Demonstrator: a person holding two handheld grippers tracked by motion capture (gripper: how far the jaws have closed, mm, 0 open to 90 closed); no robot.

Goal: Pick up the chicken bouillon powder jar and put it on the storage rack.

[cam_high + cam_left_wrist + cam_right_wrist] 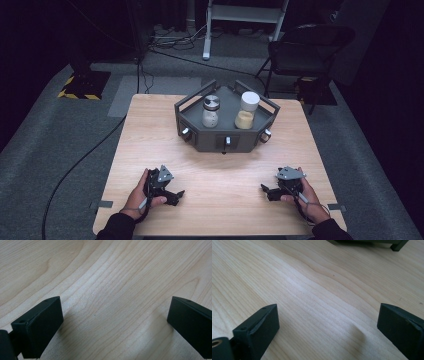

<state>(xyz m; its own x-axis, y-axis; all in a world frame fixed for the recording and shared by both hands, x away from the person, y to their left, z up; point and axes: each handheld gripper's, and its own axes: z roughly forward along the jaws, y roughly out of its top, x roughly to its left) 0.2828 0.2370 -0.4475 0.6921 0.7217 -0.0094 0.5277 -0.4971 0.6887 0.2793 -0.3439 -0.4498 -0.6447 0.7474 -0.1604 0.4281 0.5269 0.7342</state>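
A dark grey tray [200, 137] with raised handles stands at the far middle of the wooden table [150, 140]. Inside it stand a clear shaker with a metal lid [210, 111] on the left and a jar with a white lid [246, 110], holding pale yellow powder, on the right. My left gripper [177, 196] rests low on the table near the front left, open, with bare wood between its jaws [115, 322]. My right gripper [266, 191] rests near the front right, also open over bare wood [328, 325]. Both are far from the tray.
The tray's foot and lower edge [397, 245] show at the top of the right gripper view. Beyond the table stand a dark folding chair [305, 47] and a white frame [240, 15]; cables [75, 165] run over the grey floor.
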